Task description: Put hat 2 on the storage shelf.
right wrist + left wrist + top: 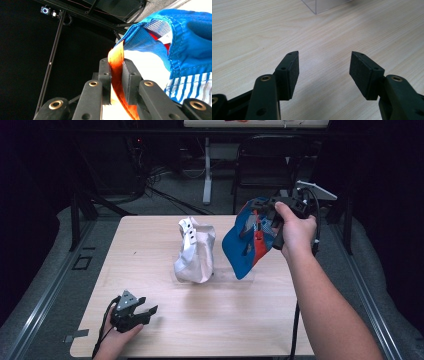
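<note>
A blue cap [242, 245] with orange-red parts hangs above the table's right half, held up by my right gripper [267, 215]. Seen from the right gripper view, that gripper [116, 67] is shut on the cap's orange strap [116, 72], and the blue cap [180, 42] drapes to the right. A pale grey cap [196, 251] stands on a clear plastic stand near the table's middle. My left gripper [146, 309] rests at the table's front left, open. Its view shows both pads [294, 72] apart over bare wood with nothing between them.
The wooden table [150, 245] has a clear plastic stand [322, 5] under the grey cap. Behind the table stand a dark chair [270, 165] and a white desk leg [207, 170], with cables on the floor. Grey floor rails run along both sides.
</note>
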Tool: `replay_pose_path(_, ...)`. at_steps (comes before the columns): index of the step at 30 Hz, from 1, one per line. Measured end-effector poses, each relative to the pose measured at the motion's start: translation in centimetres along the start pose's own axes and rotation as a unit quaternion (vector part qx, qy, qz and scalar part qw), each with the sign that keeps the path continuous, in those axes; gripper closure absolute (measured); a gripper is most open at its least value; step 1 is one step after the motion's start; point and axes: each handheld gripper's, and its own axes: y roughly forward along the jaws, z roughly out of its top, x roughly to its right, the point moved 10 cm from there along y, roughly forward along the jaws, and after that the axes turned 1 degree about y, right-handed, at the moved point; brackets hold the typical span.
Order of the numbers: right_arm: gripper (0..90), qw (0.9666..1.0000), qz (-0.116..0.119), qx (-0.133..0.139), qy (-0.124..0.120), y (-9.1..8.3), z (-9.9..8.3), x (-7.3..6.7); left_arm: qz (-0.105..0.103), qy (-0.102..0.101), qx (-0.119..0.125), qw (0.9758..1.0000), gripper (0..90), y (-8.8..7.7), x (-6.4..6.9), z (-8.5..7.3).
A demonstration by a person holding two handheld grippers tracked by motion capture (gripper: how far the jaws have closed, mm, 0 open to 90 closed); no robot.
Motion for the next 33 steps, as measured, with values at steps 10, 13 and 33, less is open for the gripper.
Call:
replay_pose_path(10,79.3,0.9995,-0.019,0.021,0.011,-0.7,1.3,1.9,0.0,0.0,-0.001,1.0,41.3,0.0,-0.1,0.0)
replay_pose_path(13,79.3,0.9992,-0.021,0.029,0.017,-1.2,1.5,2.5,-0.001,0.002,-0.005,1.0,41.3,0.0,0.0,-0.1)
replay_pose_path(33,79.2,0.9969,-0.039,0.06,0.033,-3.6,2.9,5.3,0.001,0.0,-0.004,1.0,41.3,0.2,0.1,-0.1)
